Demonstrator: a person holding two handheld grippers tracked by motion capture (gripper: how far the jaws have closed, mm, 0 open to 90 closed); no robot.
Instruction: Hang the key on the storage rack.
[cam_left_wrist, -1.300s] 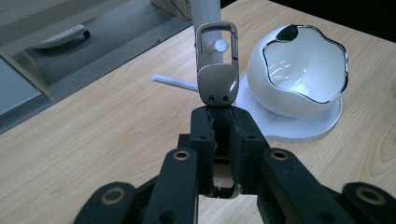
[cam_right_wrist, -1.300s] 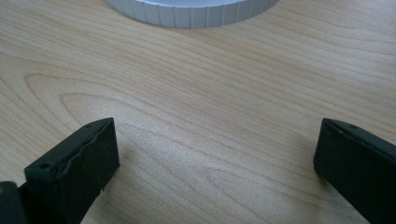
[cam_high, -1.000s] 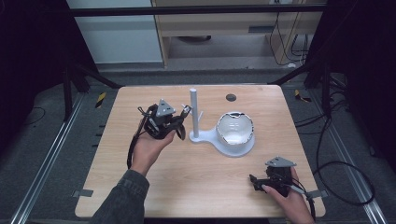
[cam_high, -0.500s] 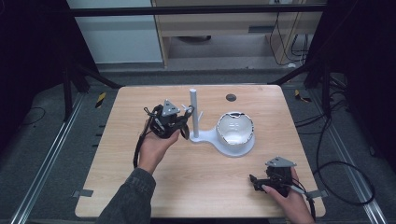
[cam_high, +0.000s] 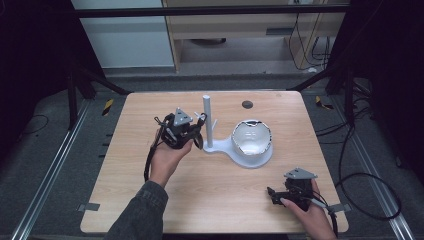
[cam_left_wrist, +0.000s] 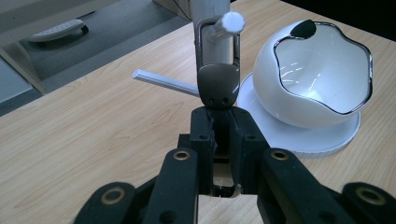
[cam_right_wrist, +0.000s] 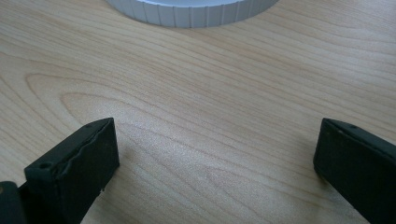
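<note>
Right gripper (cam_high: 280, 196) rests at the near table edge, jaws wide, empty. Left gripper (cam_left_wrist: 223, 140) clamps a dark key fob (cam_left_wrist: 218, 86) — its metal loop (cam_left_wrist: 201, 44) hooked over the white stand's peg (cam_left_wrist: 227, 24), beside the bowl (cam_left_wrist: 322, 70). Hanging step; next probably release and back off.

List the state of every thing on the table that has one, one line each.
Left tool: shut on the metal clip.
Metal clip: its loop is hooked over a white peg of the stand.
White stand: upright.
White bowl: tilted on the stand's base, empty.
Right tool: open, empty, low over the table.
</note>
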